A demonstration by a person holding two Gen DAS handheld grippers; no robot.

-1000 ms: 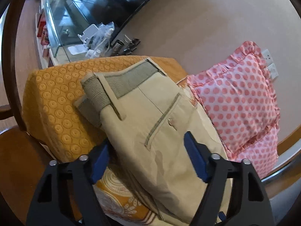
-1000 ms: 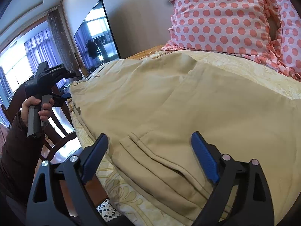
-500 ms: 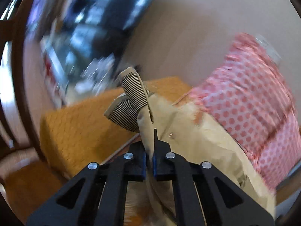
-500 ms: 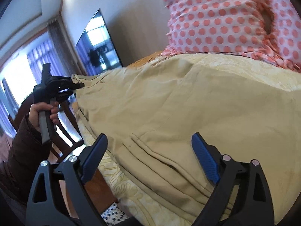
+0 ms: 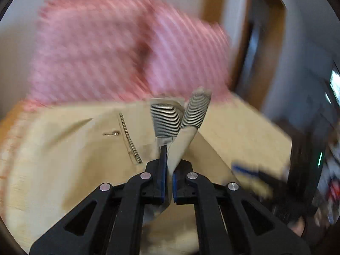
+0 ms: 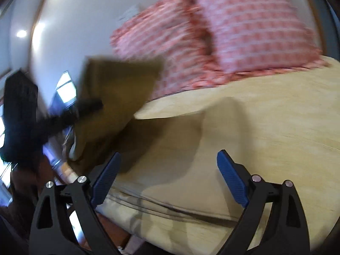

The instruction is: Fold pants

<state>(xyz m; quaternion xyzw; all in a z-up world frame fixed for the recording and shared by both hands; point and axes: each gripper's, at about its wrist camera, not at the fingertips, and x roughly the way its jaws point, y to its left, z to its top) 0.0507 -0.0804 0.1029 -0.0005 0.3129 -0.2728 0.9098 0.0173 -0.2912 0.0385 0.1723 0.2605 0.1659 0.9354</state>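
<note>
The beige pants (image 5: 70, 153) lie spread on the bed. My left gripper (image 5: 167, 176) is shut on the waistband end, whose striped lining (image 5: 178, 116) sticks up between the fingers, lifted above the rest of the cloth. In the right wrist view the lifted flap (image 6: 114, 89) hangs dark and blurred at the left, held by the left gripper (image 6: 85, 108). My right gripper (image 6: 167, 180) is open and empty just above the pants (image 6: 265, 127), near a seam at the lower edge. The right gripper shows blurred in the left wrist view (image 5: 250, 174).
Two pink polka-dot pillows (image 6: 244, 31) lean against the wall behind the pants; they also show in the left wrist view (image 5: 119, 48). A wooden door frame (image 5: 238, 31) stands at the right. The bed edge (image 6: 72, 172) runs along the lower left.
My left gripper closed on the waistband, lifted it and swung it across toward the pillows. My right gripper stayed open and shifted over the pants. Both views are now motion-blurred.
</note>
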